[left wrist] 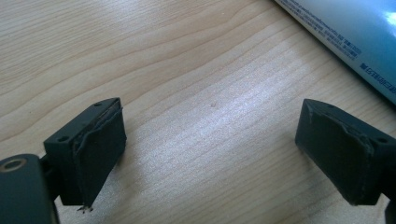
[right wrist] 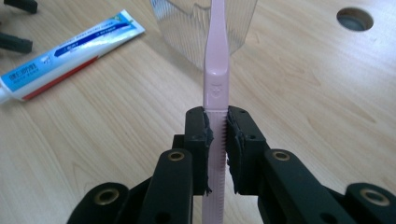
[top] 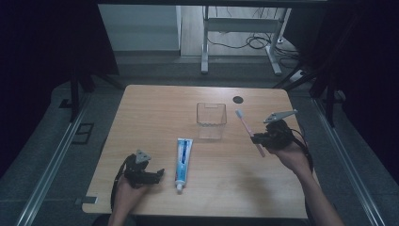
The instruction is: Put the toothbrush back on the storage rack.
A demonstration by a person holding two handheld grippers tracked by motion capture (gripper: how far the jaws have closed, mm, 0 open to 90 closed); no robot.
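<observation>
Three things sit on the table [top: 141, 108] — a clear cup [top: 211, 120] mid-table, a toothpaste tube [top: 183, 157] just before it, and a pink toothbrush [right wrist: 215, 88] clamped by its handle in the right gripper [right wrist: 217, 140], lifted beside the cup. Dropping it in seems next: tilt, centre over the rim. Left gripper [left wrist: 212, 144] rests low, jaws wide, empty.

bench [top: 155, 106]: light wood, round cable hole [top: 238, 99] at 1 o'clock | floor [top: 56, 141]: grey | 12 o'clock: white desk frame [top: 244, 28], cables [top: 244, 43] | surroundings: dim
</observation>
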